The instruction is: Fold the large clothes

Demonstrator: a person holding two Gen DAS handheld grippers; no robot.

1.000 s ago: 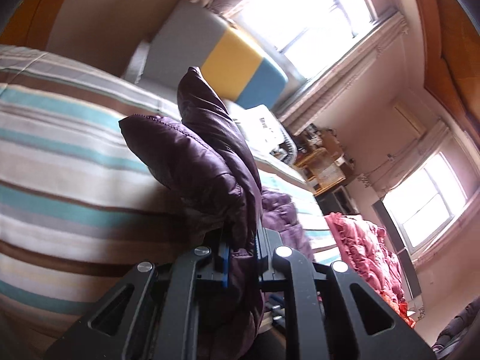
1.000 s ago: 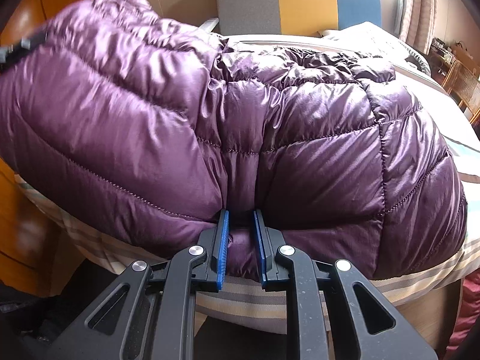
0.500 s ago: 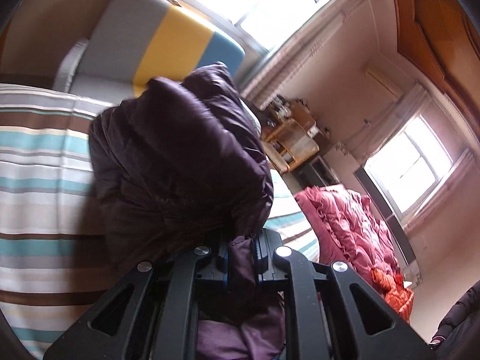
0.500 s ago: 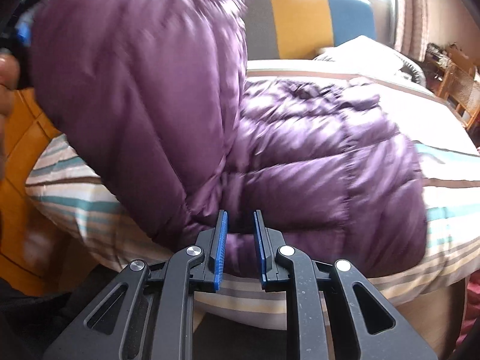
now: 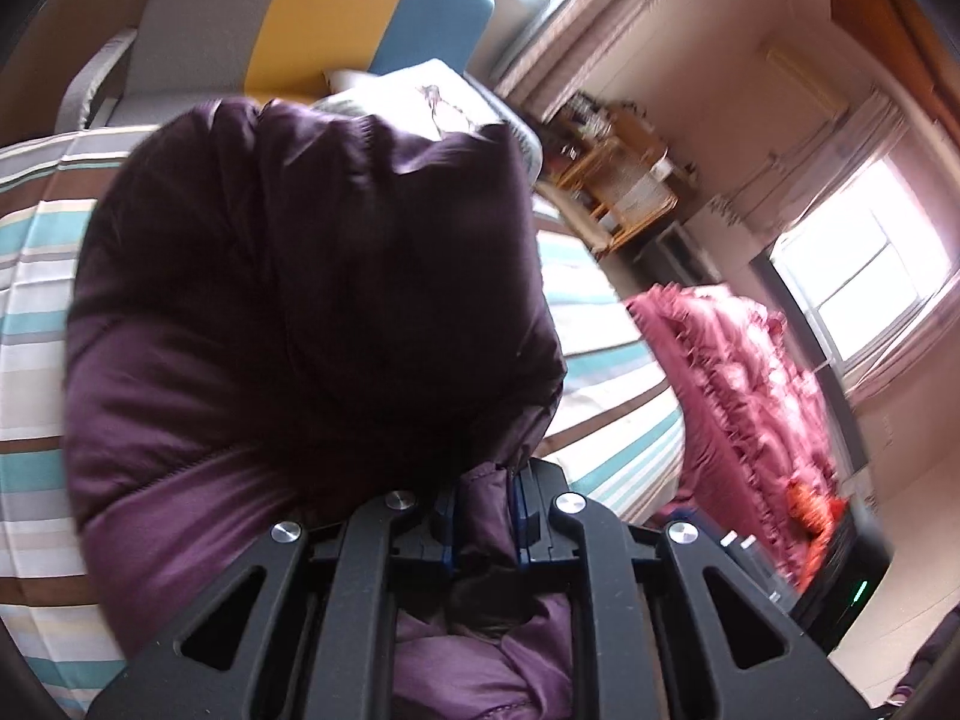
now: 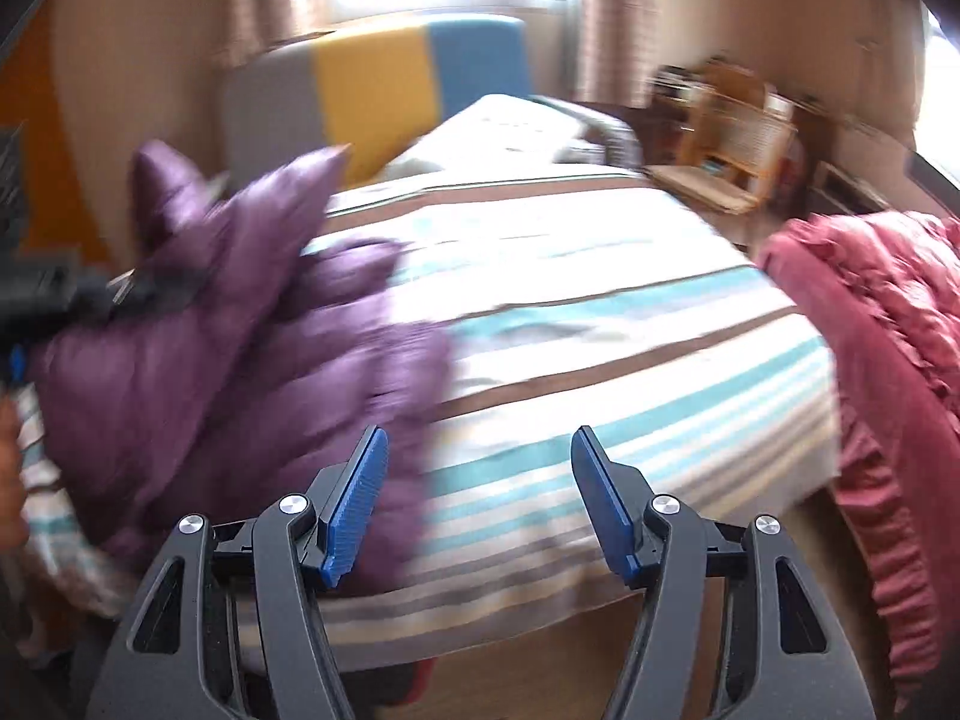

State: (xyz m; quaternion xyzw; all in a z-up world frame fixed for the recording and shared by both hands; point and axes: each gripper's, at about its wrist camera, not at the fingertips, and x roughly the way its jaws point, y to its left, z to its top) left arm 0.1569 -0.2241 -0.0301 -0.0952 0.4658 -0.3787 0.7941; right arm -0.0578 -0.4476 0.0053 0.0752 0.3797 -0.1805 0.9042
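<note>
A purple puffer jacket (image 5: 300,312) lies bunched on a striped bed (image 6: 600,324). My left gripper (image 5: 485,516) is shut on a fold of the jacket, which fills most of the left wrist view. In the right wrist view the jacket (image 6: 240,360) is heaped at the bed's left side, blurred. The left gripper's dark body (image 6: 54,294) shows at the far left edge, against the jacket. My right gripper (image 6: 477,498) is open and empty, its jaws wide apart just right of the jacket at the bed's near edge.
A pink quilted garment (image 6: 888,396) hangs over the bed's right side; it also shows in the left wrist view (image 5: 738,396). A grey, yellow and blue headboard (image 6: 384,84) stands at the back. A wooden shelf (image 6: 732,120) stands beyond the bed. A white pillow (image 6: 516,126) lies near the headboard.
My right gripper has let go of the jacket, opened wide and swung right. The jacket has dropped into a heap at the left. My left gripper keeps its hold and has turned.
</note>
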